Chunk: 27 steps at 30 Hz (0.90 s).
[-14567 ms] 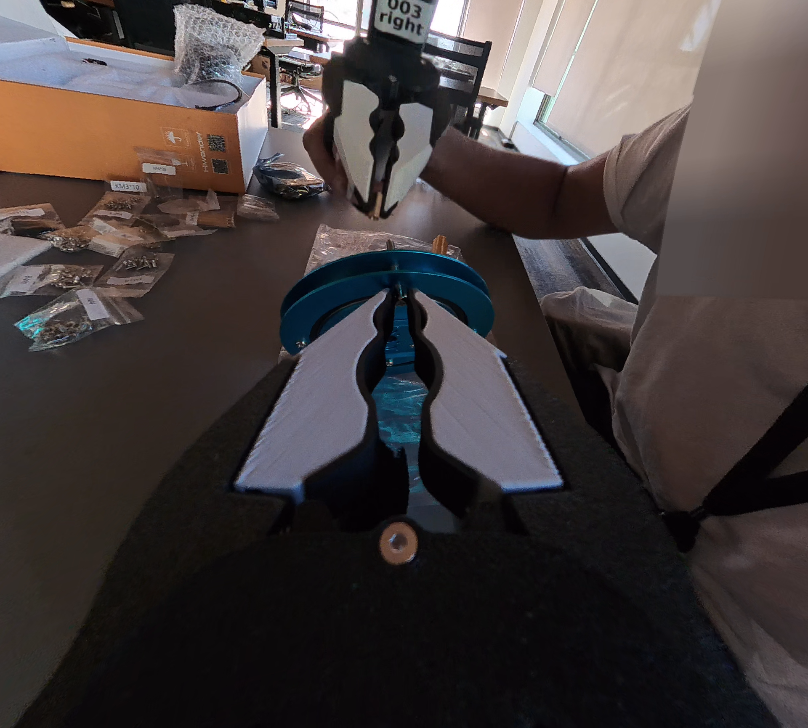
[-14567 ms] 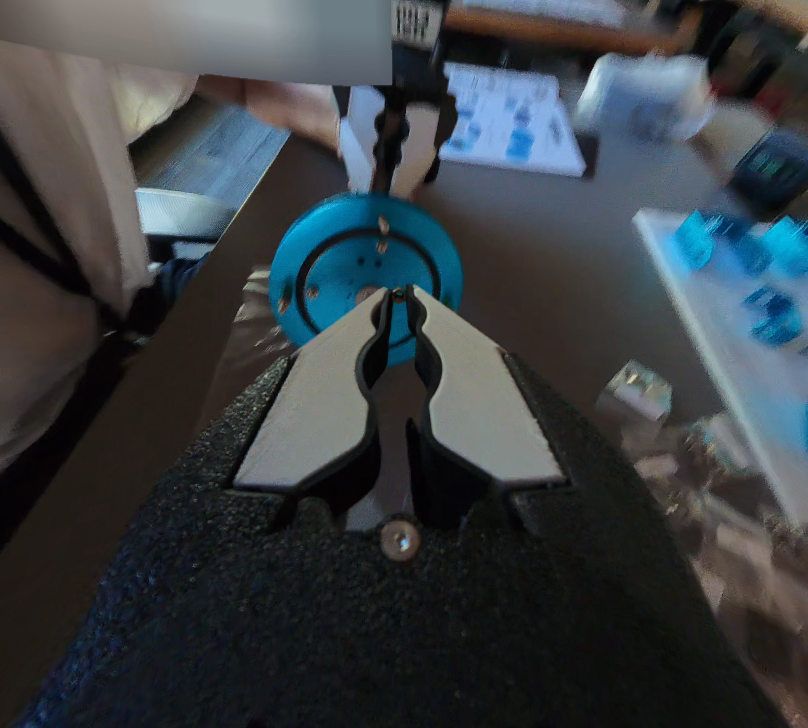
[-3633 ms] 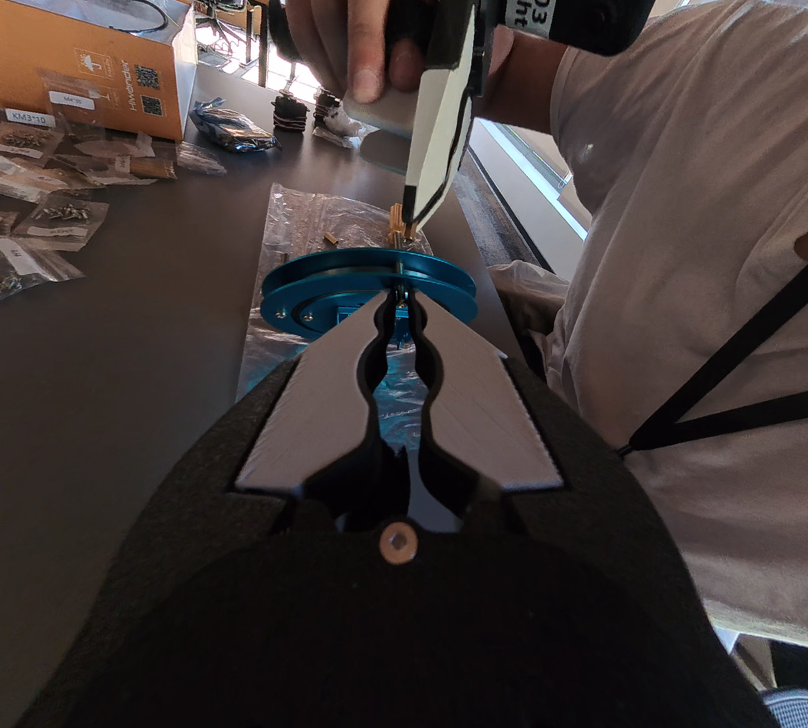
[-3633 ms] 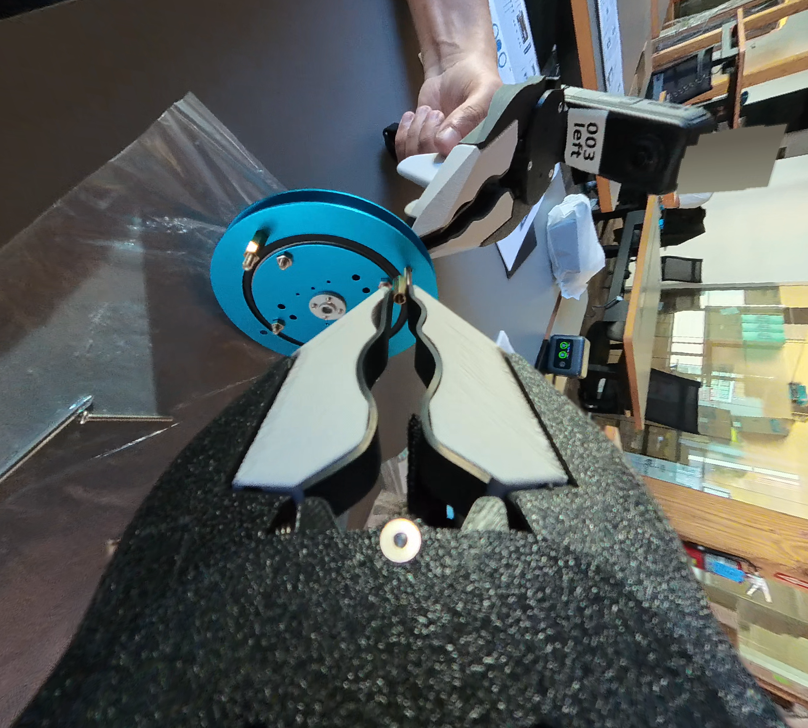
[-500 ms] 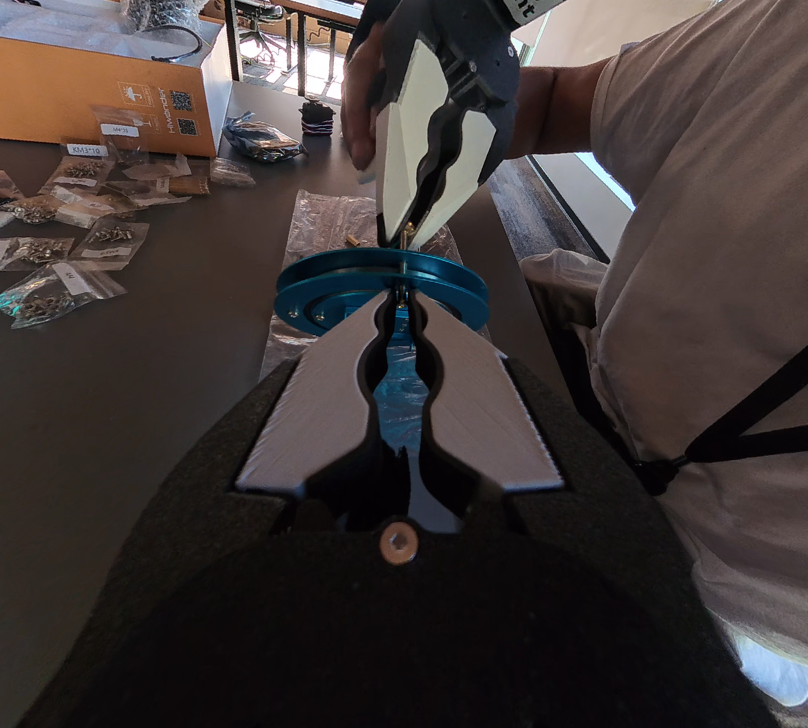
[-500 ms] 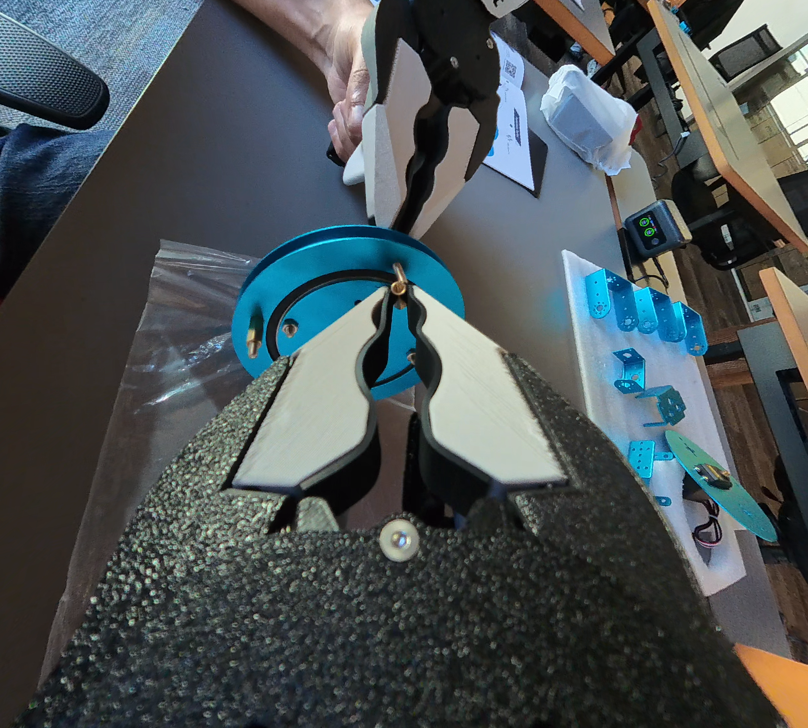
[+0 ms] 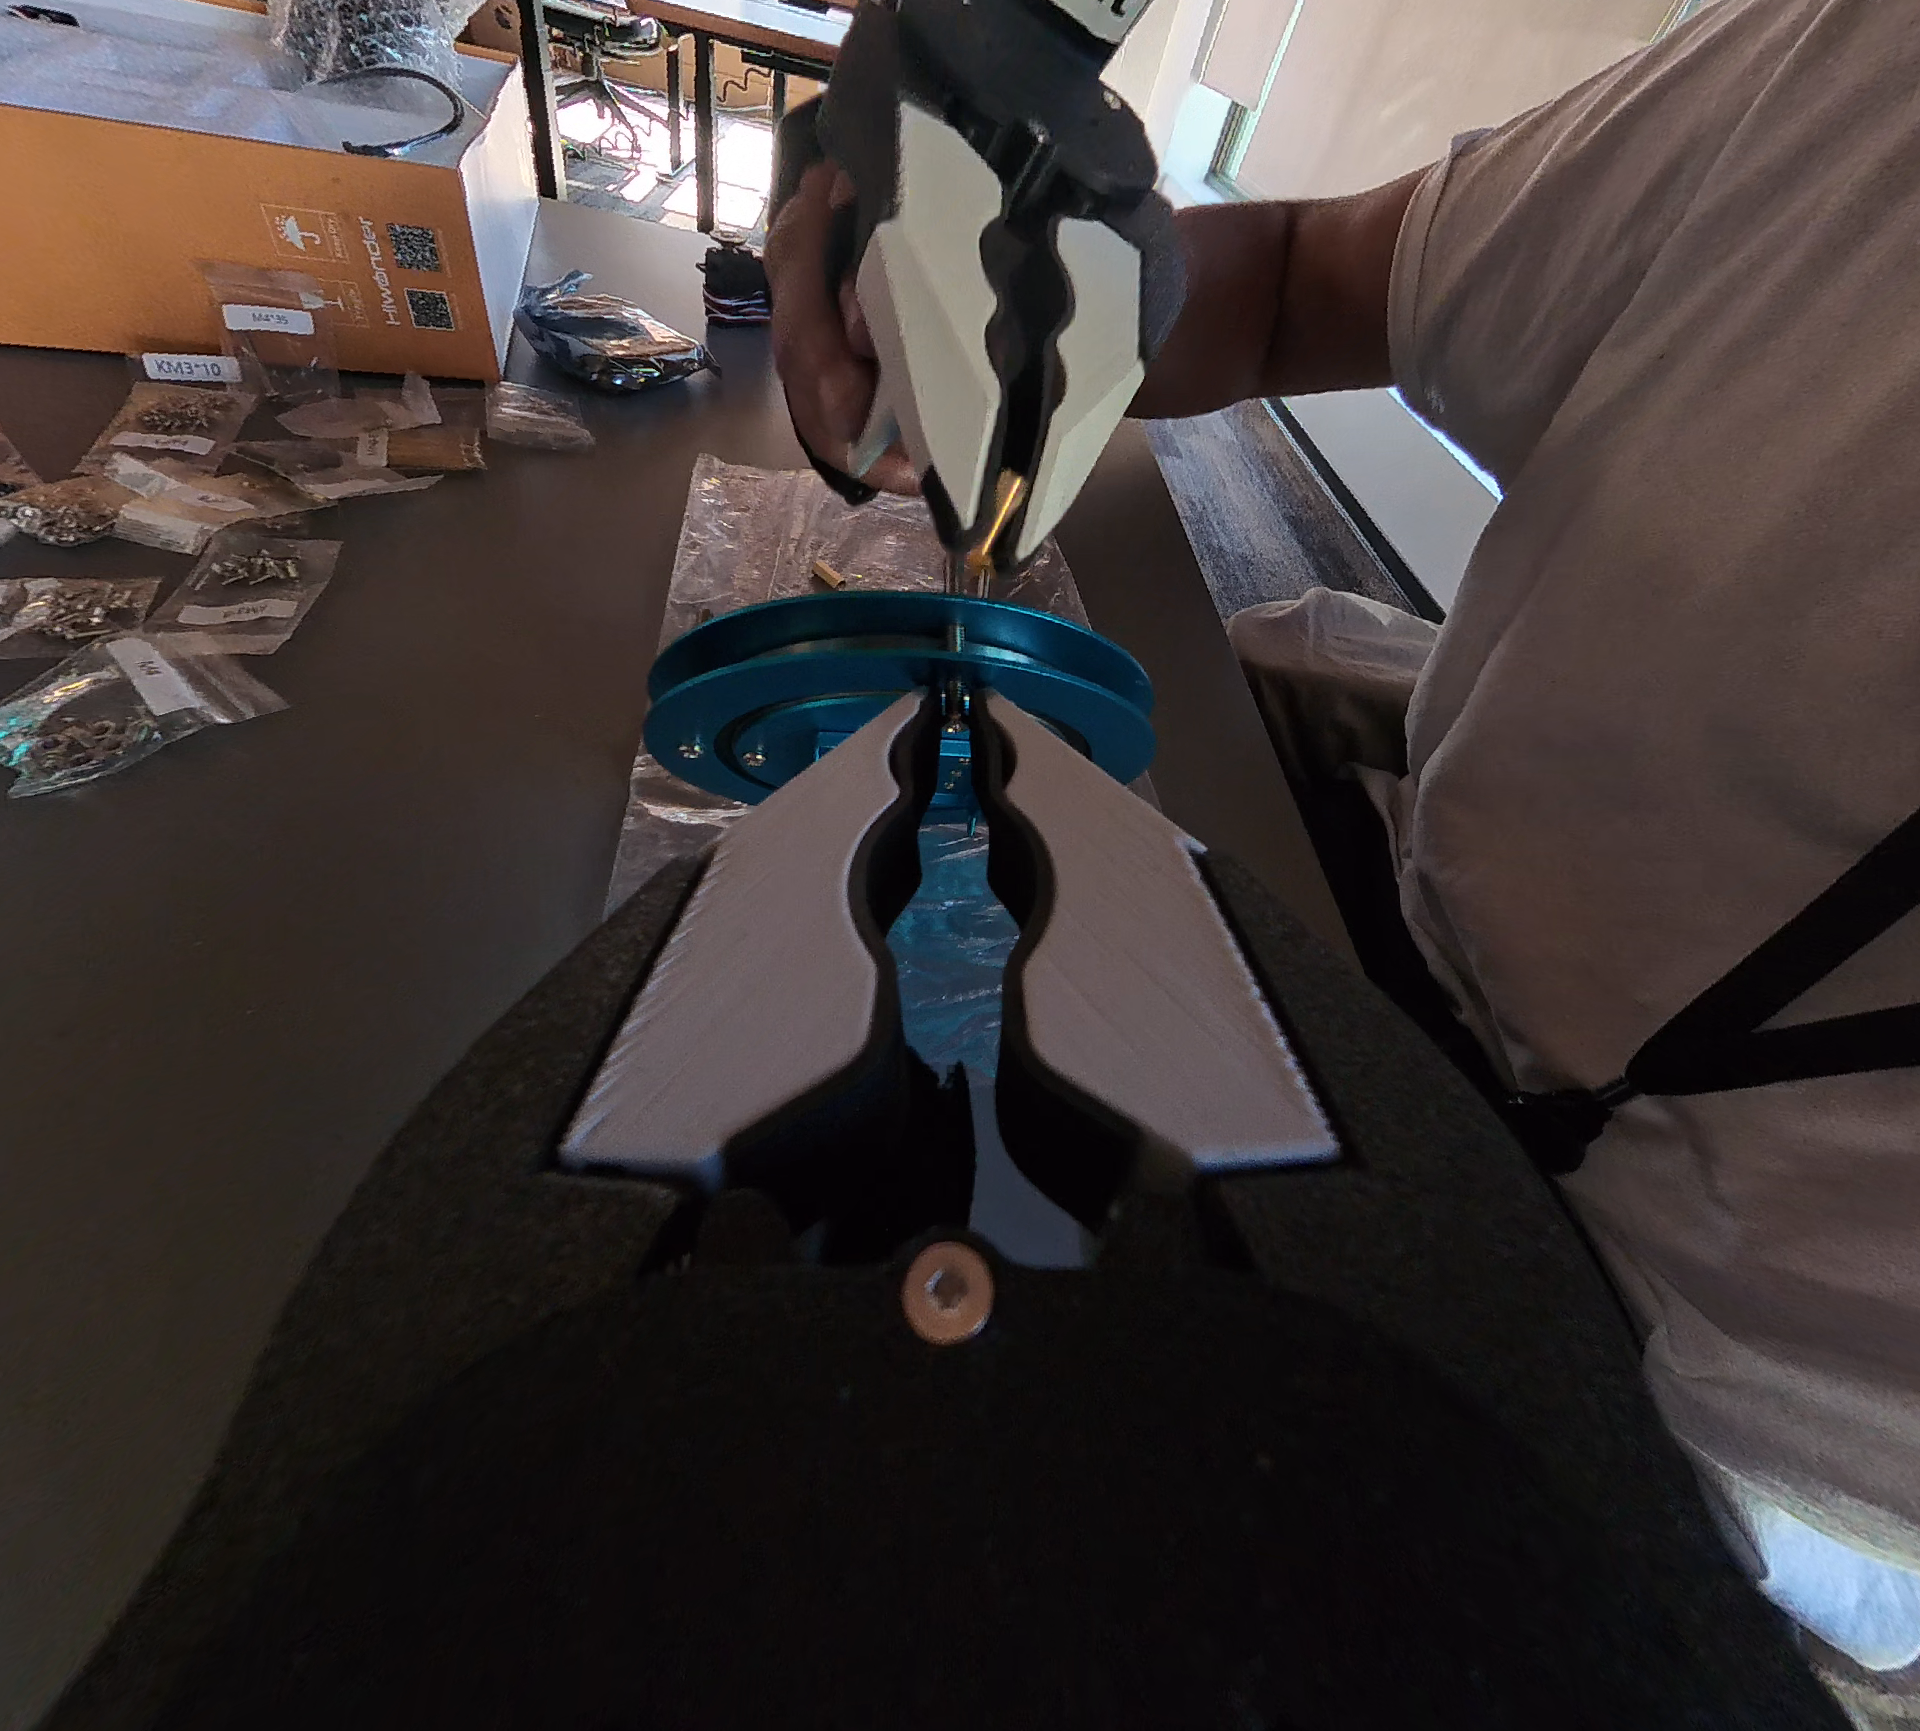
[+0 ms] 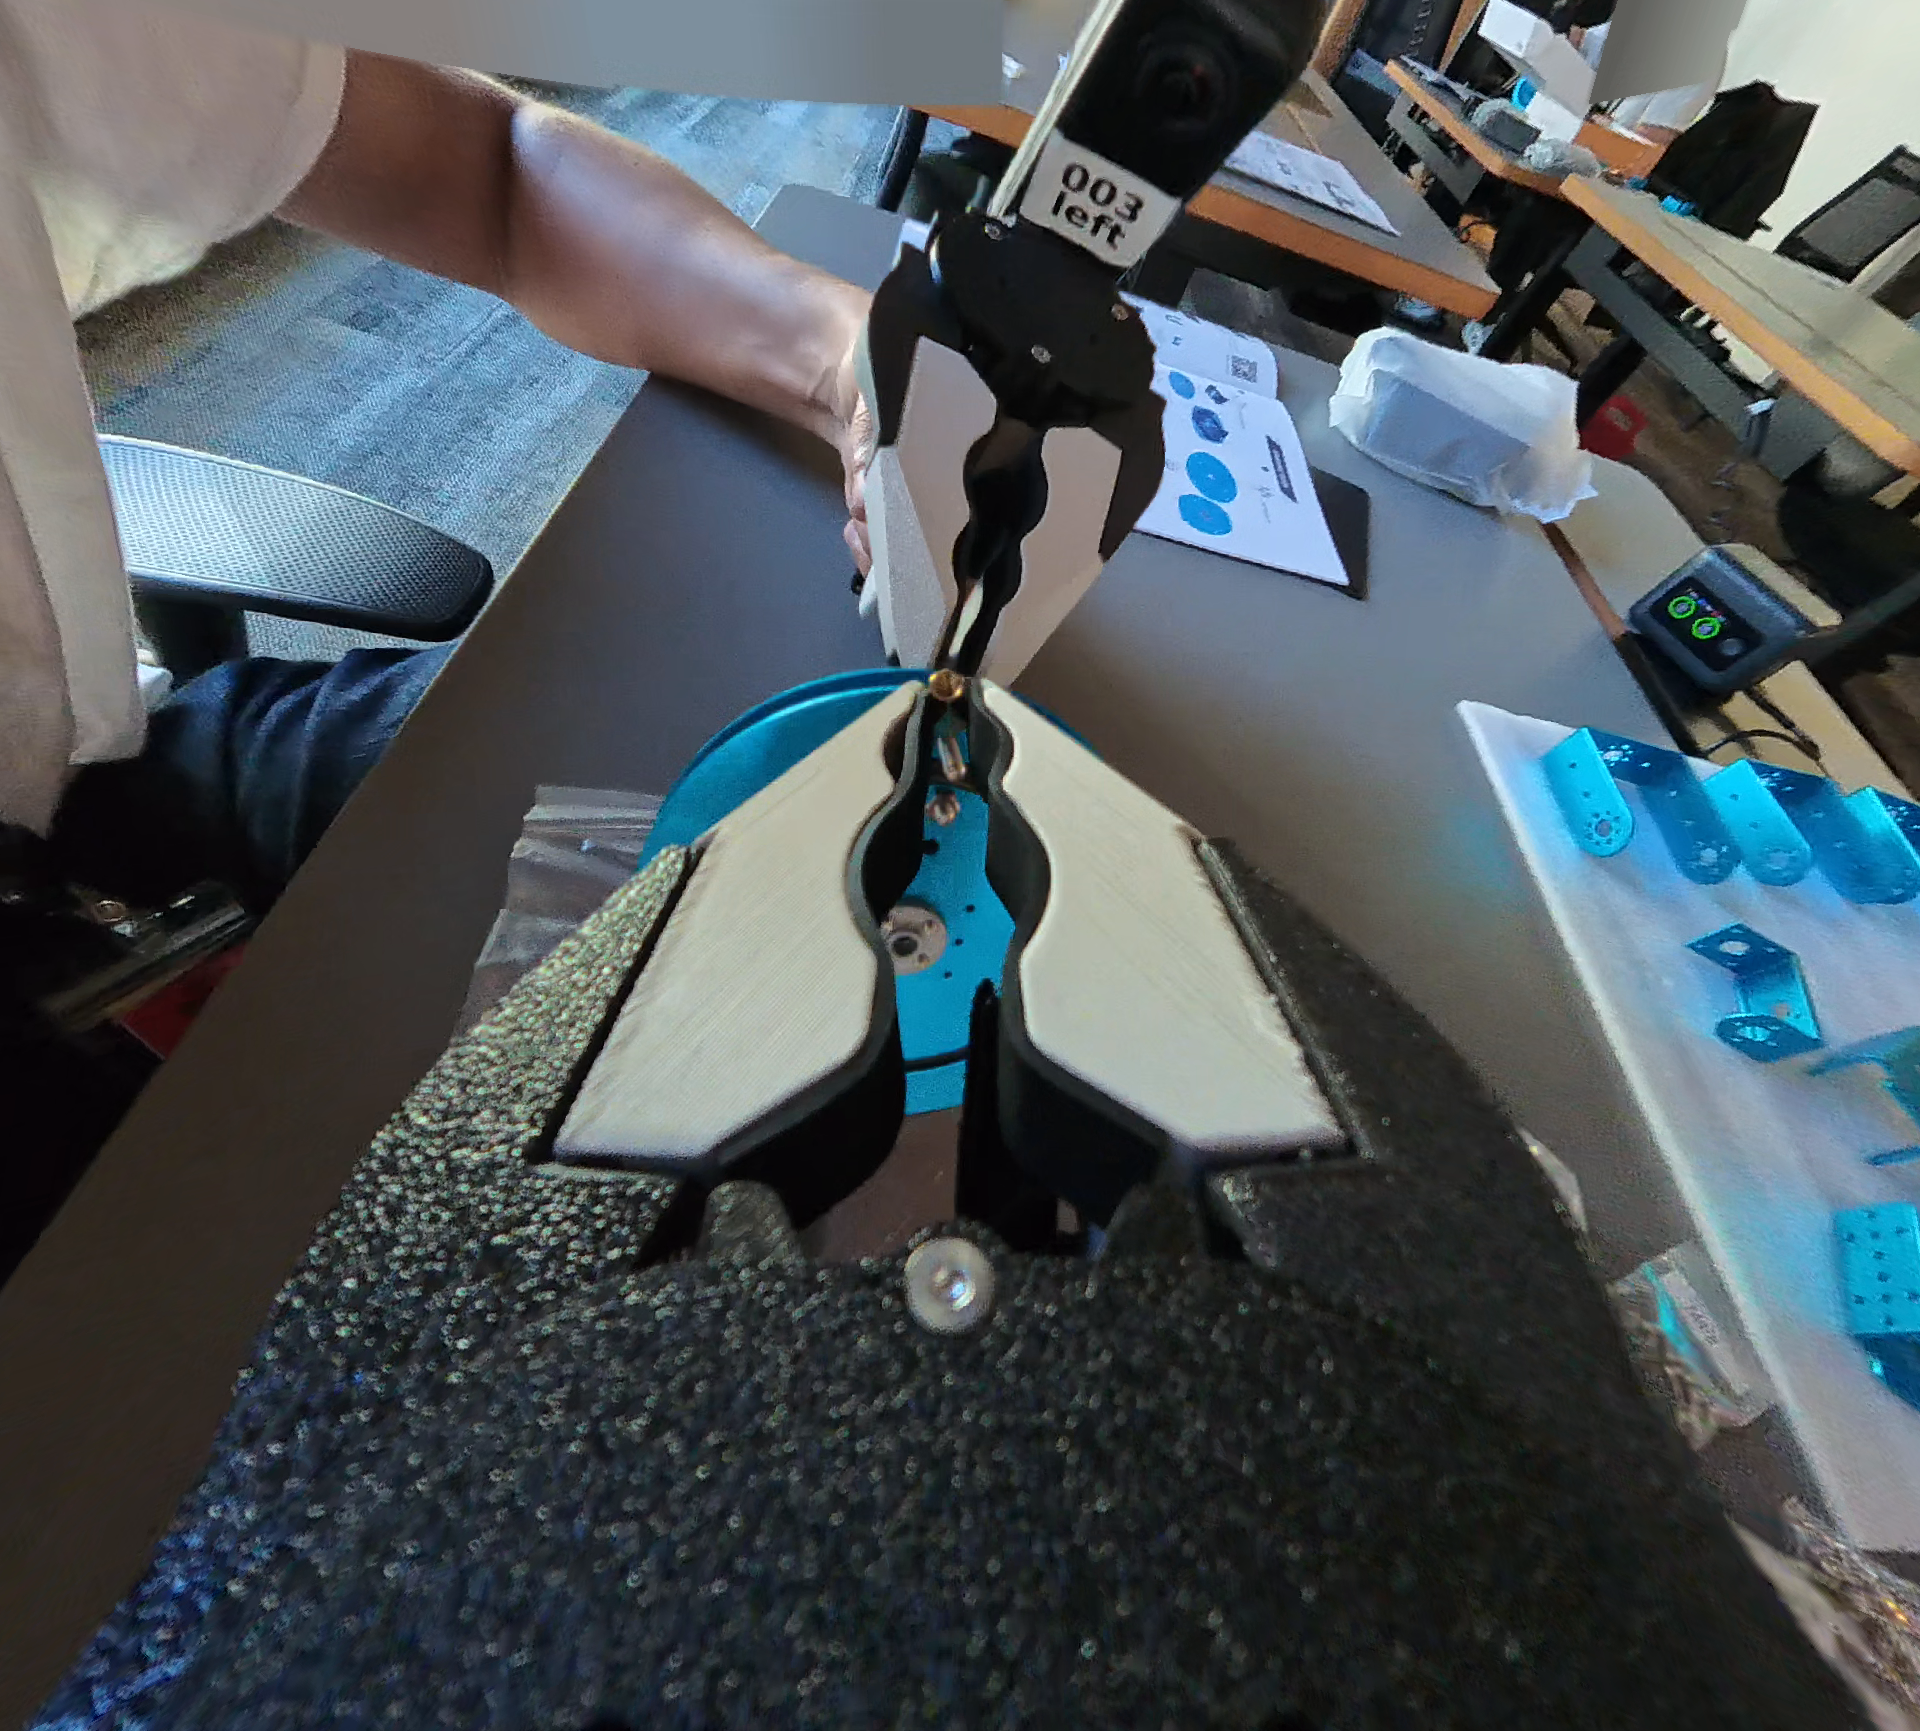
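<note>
Brass standoff is pinched upright in the right gripper above the blue disc, whose near edge the left gripper clamps narrowly.

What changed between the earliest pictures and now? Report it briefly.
The right gripper, then held above the blue disc with a brass standoff in its jaws, has come down to the disc's near rim and tilted, the standoff now over a screw there. The left gripper stays shut at the disc's edge. Disc, plastic bag and hardware packets lie as before.
</note>
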Each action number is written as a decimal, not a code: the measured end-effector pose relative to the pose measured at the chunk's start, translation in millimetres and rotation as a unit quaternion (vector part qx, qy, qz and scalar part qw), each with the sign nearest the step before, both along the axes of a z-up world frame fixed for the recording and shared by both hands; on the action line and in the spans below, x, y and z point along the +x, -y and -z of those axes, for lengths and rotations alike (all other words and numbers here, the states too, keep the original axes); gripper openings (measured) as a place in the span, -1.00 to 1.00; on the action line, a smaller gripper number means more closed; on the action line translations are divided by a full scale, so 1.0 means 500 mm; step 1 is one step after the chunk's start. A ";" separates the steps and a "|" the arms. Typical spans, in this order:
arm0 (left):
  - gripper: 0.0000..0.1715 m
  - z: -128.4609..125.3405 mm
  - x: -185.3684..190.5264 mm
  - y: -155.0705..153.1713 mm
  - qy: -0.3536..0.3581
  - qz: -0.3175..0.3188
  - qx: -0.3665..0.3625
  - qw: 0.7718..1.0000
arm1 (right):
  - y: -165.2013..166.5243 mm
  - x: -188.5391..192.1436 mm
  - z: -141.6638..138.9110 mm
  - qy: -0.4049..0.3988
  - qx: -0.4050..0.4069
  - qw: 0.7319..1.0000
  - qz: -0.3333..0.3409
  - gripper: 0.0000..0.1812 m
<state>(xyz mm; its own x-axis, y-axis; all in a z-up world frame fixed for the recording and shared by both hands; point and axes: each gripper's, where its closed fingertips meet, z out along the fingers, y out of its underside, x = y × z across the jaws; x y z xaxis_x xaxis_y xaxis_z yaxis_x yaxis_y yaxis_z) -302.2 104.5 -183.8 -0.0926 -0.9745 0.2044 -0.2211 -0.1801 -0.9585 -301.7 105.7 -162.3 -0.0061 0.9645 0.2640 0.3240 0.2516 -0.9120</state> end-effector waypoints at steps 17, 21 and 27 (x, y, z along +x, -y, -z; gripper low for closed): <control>-0.95 0.000 0.000 0.001 0.003 0.003 -0.002 1.000 | -0.006 0.010 0.001 -0.045 -0.049 0.998 -0.012 -0.95; -0.95 0.001 -0.001 0.001 0.002 0.002 -0.001 1.000 | -0.007 0.005 0.011 -0.049 -0.050 0.997 -0.016 -0.95; -0.95 0.002 -0.001 -0.001 0.002 0.002 -0.002 1.000 | -0.009 0.007 0.013 -0.050 -0.045 0.998 -0.022 -0.95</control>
